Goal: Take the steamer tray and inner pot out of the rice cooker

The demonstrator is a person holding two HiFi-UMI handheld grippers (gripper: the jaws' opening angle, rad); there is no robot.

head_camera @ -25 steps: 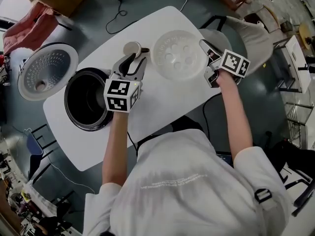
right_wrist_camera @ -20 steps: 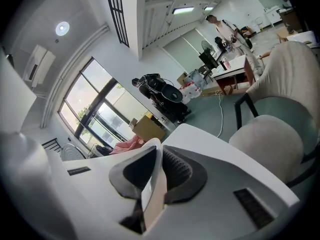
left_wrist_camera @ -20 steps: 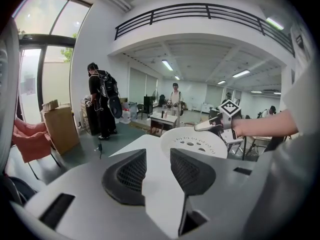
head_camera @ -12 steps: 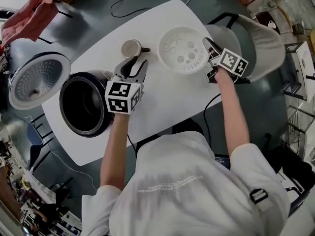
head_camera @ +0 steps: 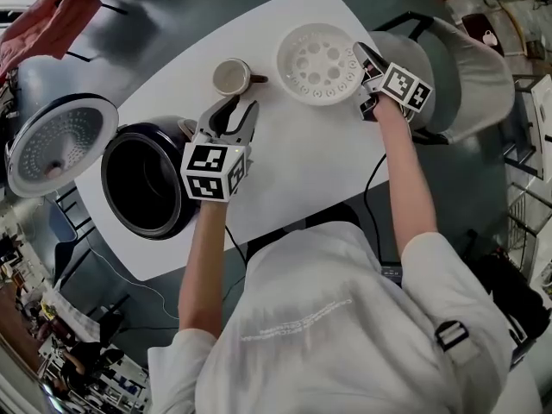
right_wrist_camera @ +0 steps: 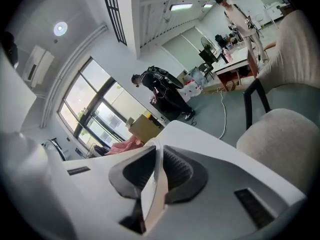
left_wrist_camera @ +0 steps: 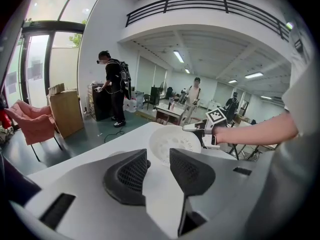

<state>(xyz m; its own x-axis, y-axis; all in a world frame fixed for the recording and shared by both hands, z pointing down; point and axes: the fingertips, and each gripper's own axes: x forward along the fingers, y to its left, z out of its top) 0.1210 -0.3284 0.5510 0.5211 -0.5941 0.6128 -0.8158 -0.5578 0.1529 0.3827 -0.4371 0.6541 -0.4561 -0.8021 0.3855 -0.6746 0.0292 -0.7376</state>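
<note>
The white steamer tray (head_camera: pixel 317 61) with round holes lies at the table's far right, on or just above the top. My right gripper (head_camera: pixel 366 69) is shut on its right rim; in the right gripper view the thin white rim (right_wrist_camera: pixel 151 186) is pinched between the dark pads (right_wrist_camera: pixel 182 171). The black rice cooker (head_camera: pixel 145 182) stands at the table's left edge with its lid (head_camera: pixel 53 143) swung open and the dark inner pot (head_camera: pixel 159 175) inside. My left gripper (head_camera: pixel 231 115) hovers open and empty just right of the cooker. In the left gripper view, its jaws (left_wrist_camera: pixel 159 159) point at the tray (left_wrist_camera: pixel 167 140).
A small cup (head_camera: pixel 231 77) stands on the white table (head_camera: pixel 293 158) between cooker and tray. A beige chair (head_camera: pixel 470 67) is close behind the right gripper. A red cloth (head_camera: pixel 41 20) lies on a seat at far left. People stand in the room's background.
The right gripper has come down with the steamer tray toward the table's far right. The left gripper has sunk a little beside the cooker, still open.
</note>
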